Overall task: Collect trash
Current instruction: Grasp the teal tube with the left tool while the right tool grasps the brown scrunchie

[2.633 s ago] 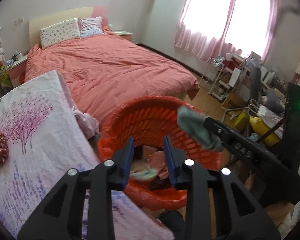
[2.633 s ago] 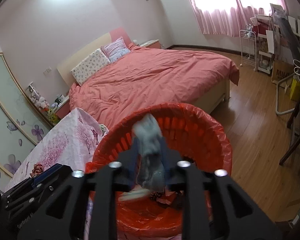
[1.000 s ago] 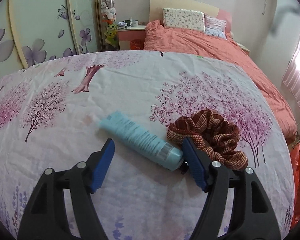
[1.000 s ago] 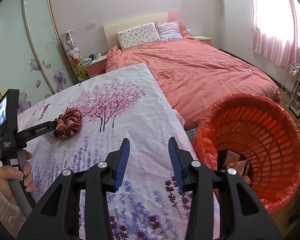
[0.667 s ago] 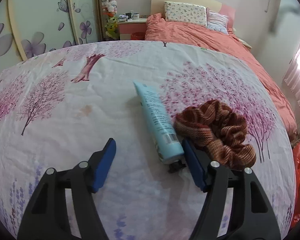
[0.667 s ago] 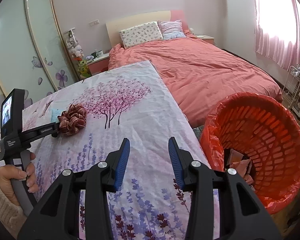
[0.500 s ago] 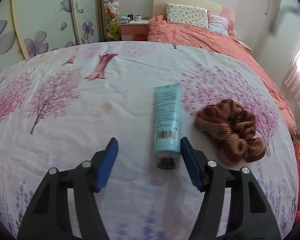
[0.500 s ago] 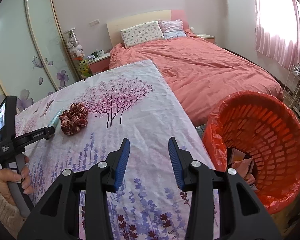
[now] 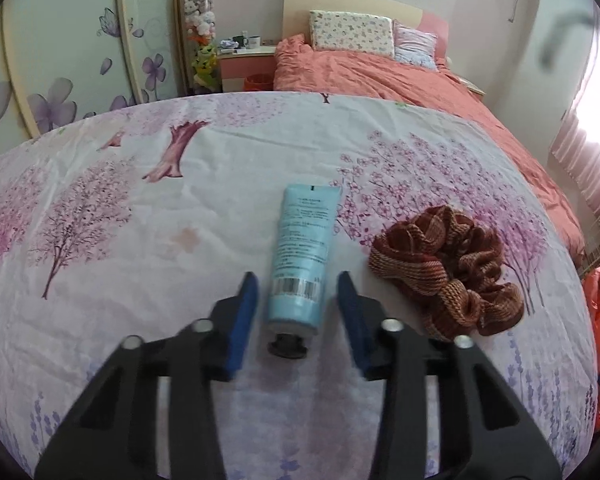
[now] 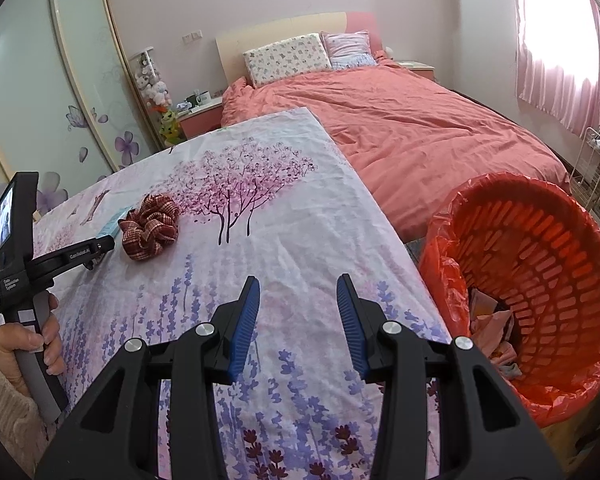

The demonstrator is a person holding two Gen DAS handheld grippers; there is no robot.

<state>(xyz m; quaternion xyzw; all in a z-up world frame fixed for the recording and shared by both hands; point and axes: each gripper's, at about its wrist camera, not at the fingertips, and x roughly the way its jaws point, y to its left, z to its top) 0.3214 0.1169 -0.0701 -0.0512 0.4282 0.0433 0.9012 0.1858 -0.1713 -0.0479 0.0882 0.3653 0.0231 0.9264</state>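
A light blue tube (image 9: 302, 252) with a black cap lies on the floral tablecloth (image 9: 140, 216), cap end toward me. My left gripper (image 9: 298, 296) is open, its blue pads on either side of the tube's cap end, apart from it. A red-brown scrunchie (image 9: 444, 272) lies just right of the tube. In the right wrist view my right gripper (image 10: 298, 300) is open and empty over the cloth; the left gripper (image 10: 88, 254), the tube (image 10: 114, 222) and the scrunchie (image 10: 150, 226) show at the left. A red bin (image 10: 536, 240) with trash inside stands at the right.
A bed with an orange-pink cover (image 10: 420, 120) lies beyond the table. A bedside table (image 9: 244, 64) with small items stands by the sliding wardrobe doors (image 10: 40, 100). The table's right edge (image 10: 400, 240) runs next to the bin. A wire rack (image 10: 596, 168) stands by the window.
My left gripper has swung round so the tube lies lengthwise between its pads, and the pads have narrowed around it. The right gripper has stayed open over the cloth, barely moving.
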